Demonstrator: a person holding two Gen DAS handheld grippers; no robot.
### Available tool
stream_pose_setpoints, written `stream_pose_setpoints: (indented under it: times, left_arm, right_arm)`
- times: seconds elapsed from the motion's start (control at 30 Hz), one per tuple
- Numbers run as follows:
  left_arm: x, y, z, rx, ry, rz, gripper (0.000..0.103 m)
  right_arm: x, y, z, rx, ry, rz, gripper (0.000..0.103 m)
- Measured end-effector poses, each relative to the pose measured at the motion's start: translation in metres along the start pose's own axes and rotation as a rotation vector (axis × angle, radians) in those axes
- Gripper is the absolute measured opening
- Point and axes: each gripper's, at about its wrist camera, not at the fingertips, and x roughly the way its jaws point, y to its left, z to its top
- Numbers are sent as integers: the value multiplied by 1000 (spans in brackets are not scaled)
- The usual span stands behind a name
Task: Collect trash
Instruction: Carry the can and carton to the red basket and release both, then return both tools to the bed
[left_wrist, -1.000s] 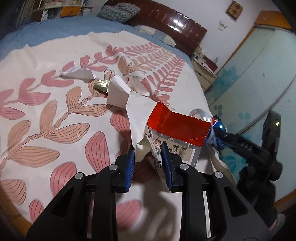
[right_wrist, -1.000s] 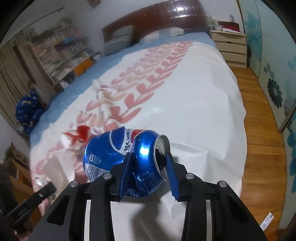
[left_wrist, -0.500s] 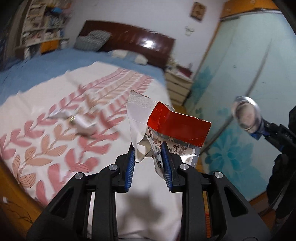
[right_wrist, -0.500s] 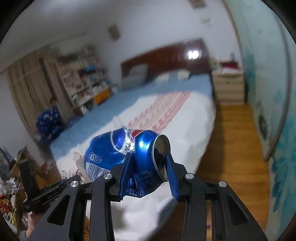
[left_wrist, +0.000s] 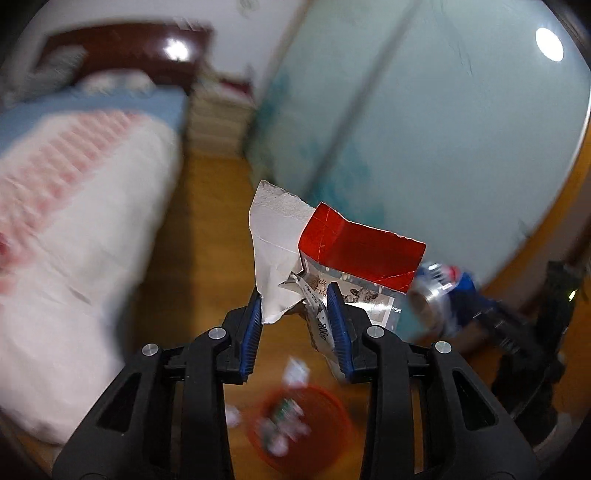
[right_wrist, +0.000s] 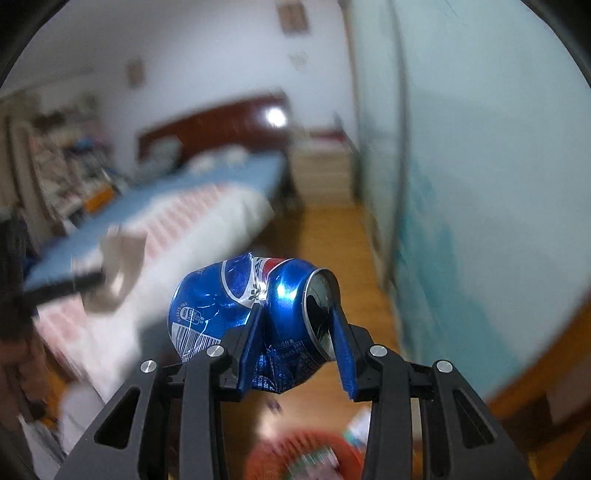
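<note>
A: Trash first: the torn carton (left_wrist: 360, 254), red top, white flap, grey printed side, sits pinched in the left gripper (left_wrist: 295, 314), whose jaws have just been widening a little with the carton between them. Digits "800" readable on a strip.
B: And the can (right_wrist: 255, 310)?
A: Crushed blue soda can, barcode visible, brand logo partly readable, clamped sideways in the right gripper (right_wrist: 295, 332).
B: Change since earlier?
A: Both were over the leaf-print bed (left_wrist: 74, 229); now they're over wooden floor (left_wrist: 207, 221), above a red bin (left_wrist: 303, 424) holding scraps. Background blurred.
</note>
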Motion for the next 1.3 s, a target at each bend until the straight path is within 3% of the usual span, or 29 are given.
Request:
stream_pose_setpoints:
  times: [0.03,0.13,0.27,0.33,0.4,0.53,0.8,0.9,1.0,1.3]
  left_arm:
    - [24,-7,-10,13,54,-5,34]
    - [129,-26,-69,22,327,15,34]
    - [215,-27,-145,54,599,76,32]
    - [238,-29,-166,65,697,90,32]
    - [251,-31,-179,102,745,119,32]
    - [277,-20,-213,127,858,178,32]
    - [293,-24,-232,163,926,200,34]
    - [289,-27,-228,190,909,234,58]
    - [285,-31,-224,204,890,233,59]
    - [283,-30,-216,189,862,221,62]
  right_arm:
    - [14,-14,-18,33,57,-8,37]
    - [69,-61,-98,169,278,-45,37]
    - [126,-98,-193,310,498,-91,37]
    - [143,-103,-222,323,551,-102,37]
    - [161,-106,-248,336,606,-106,37]
    - [189,-86,-266,308,638,-115,37]
    - [205,-70,-280,301,645,-129,38]
    - [209,-71,-280,305,647,-143,39]
    - [211,-75,-280,321,645,-144,49]
    - [203,-71,-278,317,632,-155,50]
